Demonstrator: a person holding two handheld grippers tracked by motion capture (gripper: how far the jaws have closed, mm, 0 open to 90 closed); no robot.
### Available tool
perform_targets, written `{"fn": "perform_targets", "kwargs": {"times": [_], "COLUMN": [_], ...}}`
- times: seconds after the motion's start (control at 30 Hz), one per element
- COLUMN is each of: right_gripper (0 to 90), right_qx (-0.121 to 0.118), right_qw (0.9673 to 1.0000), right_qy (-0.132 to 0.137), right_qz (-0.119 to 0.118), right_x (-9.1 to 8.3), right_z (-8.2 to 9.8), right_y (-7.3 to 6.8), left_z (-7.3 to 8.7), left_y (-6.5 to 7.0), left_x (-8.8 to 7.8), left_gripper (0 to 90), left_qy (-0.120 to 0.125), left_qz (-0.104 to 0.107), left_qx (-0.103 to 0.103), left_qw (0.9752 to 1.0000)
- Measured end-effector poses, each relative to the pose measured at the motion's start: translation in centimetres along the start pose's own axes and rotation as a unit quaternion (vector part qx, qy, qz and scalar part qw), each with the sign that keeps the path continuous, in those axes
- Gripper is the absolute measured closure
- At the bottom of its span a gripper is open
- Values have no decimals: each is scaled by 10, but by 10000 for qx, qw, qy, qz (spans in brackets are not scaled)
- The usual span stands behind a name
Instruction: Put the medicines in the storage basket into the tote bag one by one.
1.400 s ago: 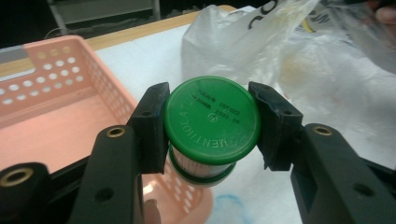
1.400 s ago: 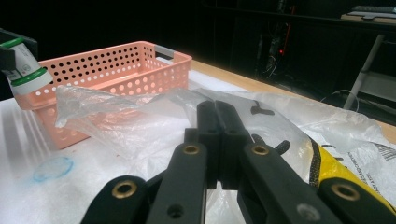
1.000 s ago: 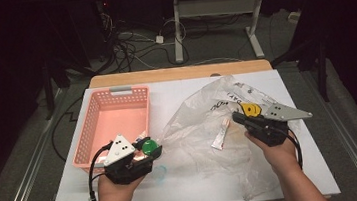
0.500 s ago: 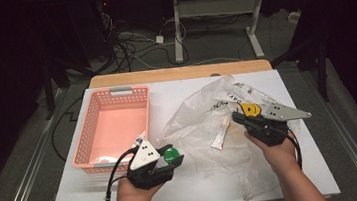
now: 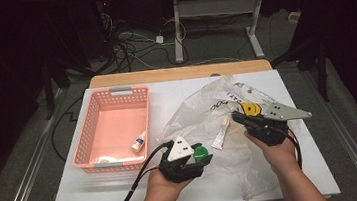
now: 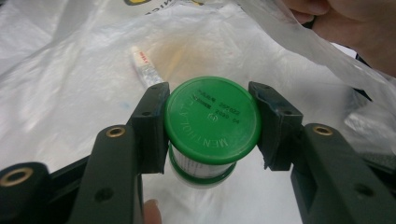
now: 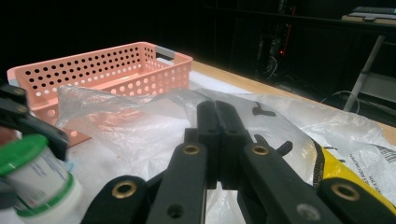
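Looking down from the high view, the left gripper (image 5: 196, 155) holds a green-capped jar (image 5: 200, 152) at the near edge of the plastic bag (image 5: 203, 113), right of the pink basket (image 5: 103, 163) with its small bottle (image 5: 138, 142), while the right gripper (image 5: 236, 117) rests on the bag with a tube (image 5: 221, 134) between the two. Seen from the left gripper view, both jaws press the jar's cap (image 6: 212, 120) above the bag, the tube (image 6: 144, 66) lying beyond. Seen from the right gripper view, its jaws are closed together over the bag's plastic, though I cannot tell if any is pinched, with the jar (image 7: 37, 179) at near left and the basket (image 7: 102, 70) farther off.
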State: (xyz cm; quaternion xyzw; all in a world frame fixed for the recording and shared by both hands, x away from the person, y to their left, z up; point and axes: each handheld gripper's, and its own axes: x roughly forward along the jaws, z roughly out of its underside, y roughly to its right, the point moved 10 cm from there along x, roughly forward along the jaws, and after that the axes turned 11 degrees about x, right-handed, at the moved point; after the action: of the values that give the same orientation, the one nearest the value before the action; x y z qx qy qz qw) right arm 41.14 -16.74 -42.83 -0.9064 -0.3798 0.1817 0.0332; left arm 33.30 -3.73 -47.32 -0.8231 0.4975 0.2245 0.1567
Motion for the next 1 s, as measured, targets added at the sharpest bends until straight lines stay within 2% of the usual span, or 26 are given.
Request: {"fn": "perform_targets", "kwargs": {"times": [0.23, 0.53, 0.73, 0.83, 1.0], "right_gripper": [900, 900, 900, 900, 900], "right_qx": [-8, 5, 26, 64, 95], "right_qw": [10000, 10000, 10000, 9999, 9998], "right_qy": [34, 47, 85, 106, 154], "right_qz": [-4, -17, -6, 1, 27], "right_x": [0, 1, -1, -3, -6], "right_z": [-3, -4, -5, -6, -8], "right_y": [0, 1, 3, 5, 8], "left_z": [-6, -14, -20, -21, -22], "left_y": [5, -2, -4, -6, -13], "left_x": [40, 80, 107, 121, 134], "left_gripper": [502, 501, 501, 501, 501], "left_qy": [-117, -122, -89, -54, -10], "left_qz": [34, -21, -44, -57, -143], "left_qx": [151, 66, 114, 10, 34], "left_qw": [9998, 9999, 9999, 10000, 9999]}}
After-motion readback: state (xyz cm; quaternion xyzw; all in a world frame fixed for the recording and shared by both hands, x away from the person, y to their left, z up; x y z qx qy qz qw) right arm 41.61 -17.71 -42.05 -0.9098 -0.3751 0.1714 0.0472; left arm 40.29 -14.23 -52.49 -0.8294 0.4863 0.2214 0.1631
